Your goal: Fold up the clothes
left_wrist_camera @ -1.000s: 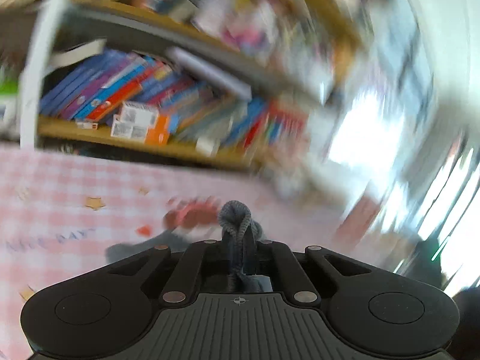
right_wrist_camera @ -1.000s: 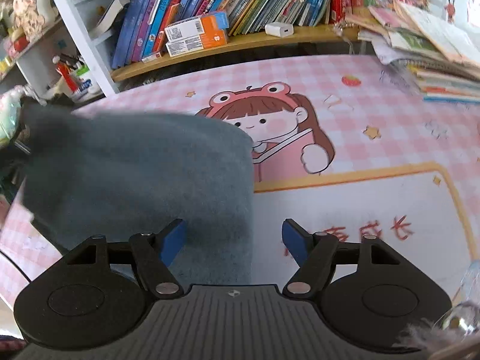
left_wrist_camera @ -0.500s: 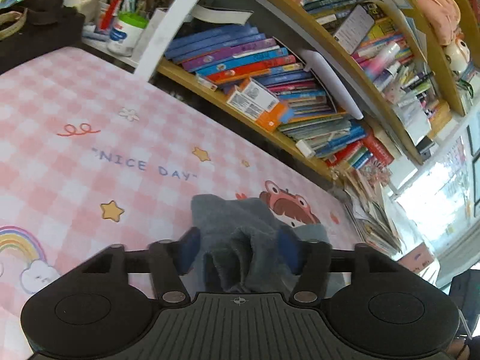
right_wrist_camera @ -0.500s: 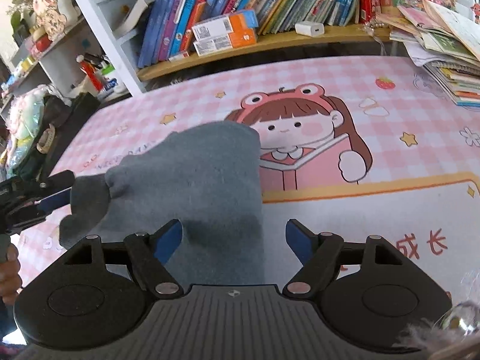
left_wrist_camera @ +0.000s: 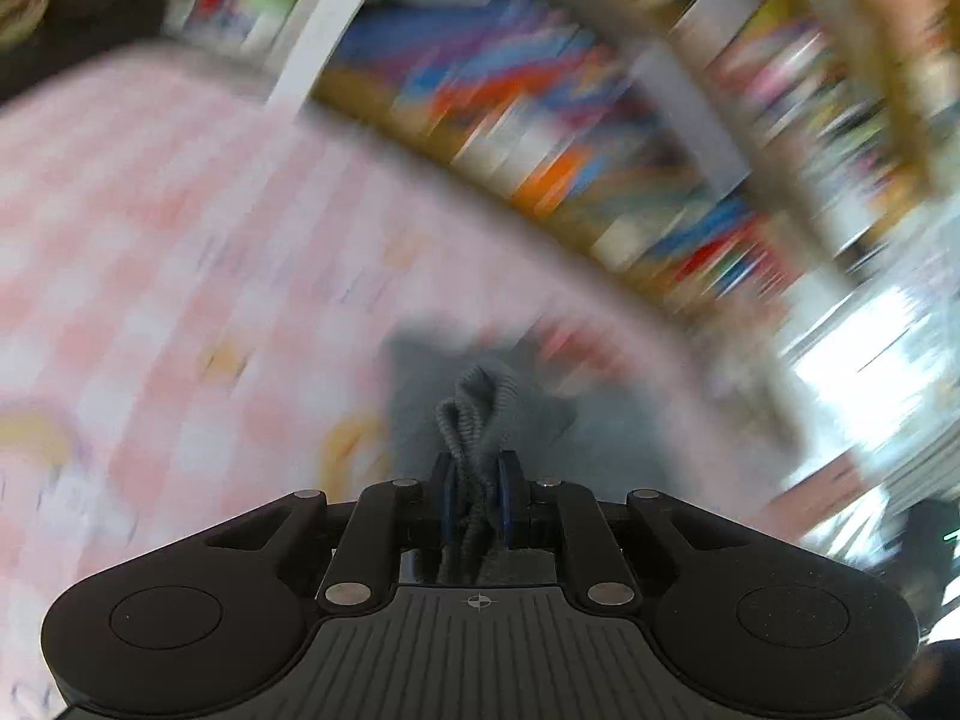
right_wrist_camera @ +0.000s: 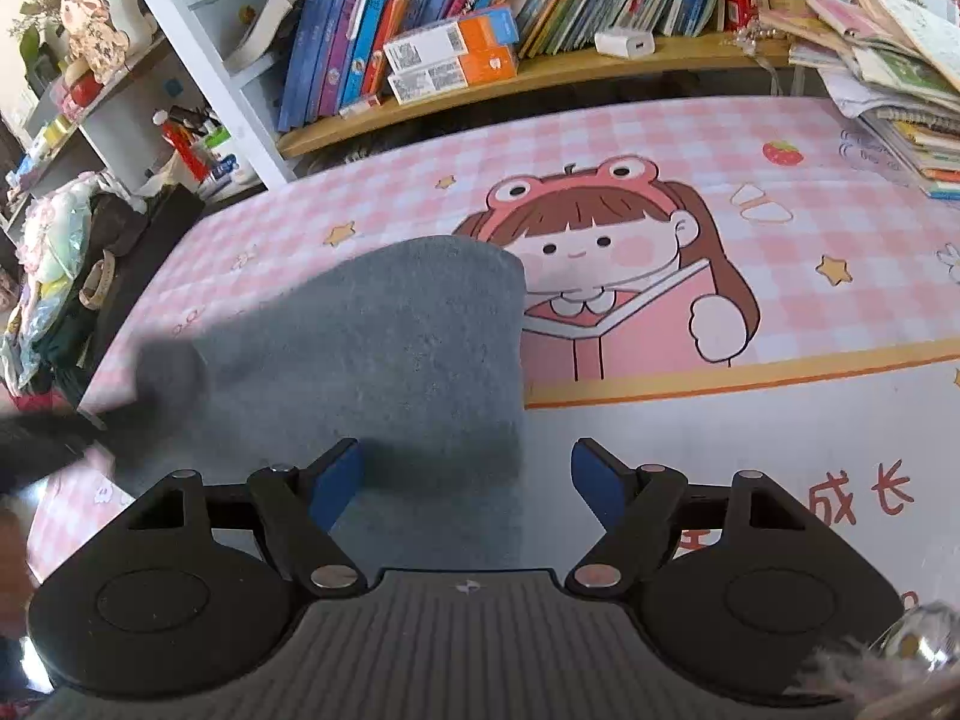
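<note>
A grey knit garment [right_wrist_camera: 396, 354] lies on the pink checked table mat [right_wrist_camera: 720, 138], spread to the left of the cartoon girl print. My right gripper [right_wrist_camera: 468, 480] is open and empty, just above the garment's near edge. My left gripper [left_wrist_camera: 477, 498] is shut on a bunched fold of the grey garment [left_wrist_camera: 474, 414]; its view is heavily blurred. The left gripper shows as a dark blur at the garment's left corner in the right wrist view [right_wrist_camera: 72, 426].
A bookshelf [right_wrist_camera: 540, 66] full of books runs along the table's far edge. A stack of books and papers [right_wrist_camera: 894, 90] sits at the far right. Cluttered side shelves [right_wrist_camera: 120, 138] and bags stand to the left.
My left gripper was open around the garment's corner and has now shut on it and is moving fast. The right gripper has stayed open in place.
</note>
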A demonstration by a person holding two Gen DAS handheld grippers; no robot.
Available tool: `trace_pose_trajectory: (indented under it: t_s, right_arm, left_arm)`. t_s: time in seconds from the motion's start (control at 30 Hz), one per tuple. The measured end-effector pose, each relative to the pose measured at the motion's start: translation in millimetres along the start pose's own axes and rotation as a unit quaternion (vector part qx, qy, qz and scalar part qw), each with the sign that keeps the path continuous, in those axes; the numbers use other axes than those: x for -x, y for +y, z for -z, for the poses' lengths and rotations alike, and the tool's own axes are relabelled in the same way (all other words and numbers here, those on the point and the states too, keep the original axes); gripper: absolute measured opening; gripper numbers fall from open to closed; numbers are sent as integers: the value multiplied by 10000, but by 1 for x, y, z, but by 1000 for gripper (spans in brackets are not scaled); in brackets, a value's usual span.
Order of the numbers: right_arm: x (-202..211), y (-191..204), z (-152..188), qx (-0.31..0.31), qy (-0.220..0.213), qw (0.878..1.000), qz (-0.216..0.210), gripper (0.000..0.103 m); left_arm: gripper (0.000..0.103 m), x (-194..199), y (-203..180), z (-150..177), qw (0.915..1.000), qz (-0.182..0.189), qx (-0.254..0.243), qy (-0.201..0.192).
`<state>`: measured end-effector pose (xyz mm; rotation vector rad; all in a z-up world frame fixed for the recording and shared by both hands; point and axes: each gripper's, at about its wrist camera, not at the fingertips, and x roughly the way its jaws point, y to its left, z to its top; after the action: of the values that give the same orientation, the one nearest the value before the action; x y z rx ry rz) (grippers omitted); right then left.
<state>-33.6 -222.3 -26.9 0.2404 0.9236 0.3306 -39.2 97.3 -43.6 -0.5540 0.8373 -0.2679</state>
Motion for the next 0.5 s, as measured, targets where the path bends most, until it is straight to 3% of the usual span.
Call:
trace_pose_trajectory:
  t_s: [0.07,0.17,0.2,0.27,0.33,0.4,0.5]
  right_arm:
    - [-3,0,0,-25,82,10000,-16,75]
    - [-5,-1,0,-65,129,9999,-50,75]
    - [-6,-1,0,-80,136,9999,-58,75]
    - [-6,-1,-1,-100,121,9998,-75,75]
    - [-5,-2,-2,-145,96,9998,-126,75]
    - [-7,-6,-2,-242,124,9995,-179,75]
    - [-9,-10,-3,-396,152,9989,-223,75]
  left_arm:
    - [16,-1,6,2,9998,99,121,-109]
    - [19,4,-1,1,9998,32,-134,-161]
    - [24,7,-3,1,9996,34,-184,-197]
    - [39,15,-7,-1,9993,119,-181,-299]
    - [76,23,-13,-4,9981,195,-285,-516]
    - [77,26,-19,-6,9965,255,-442,-658]
    - [77,10,-24,-6,9984,164,-490,-206]
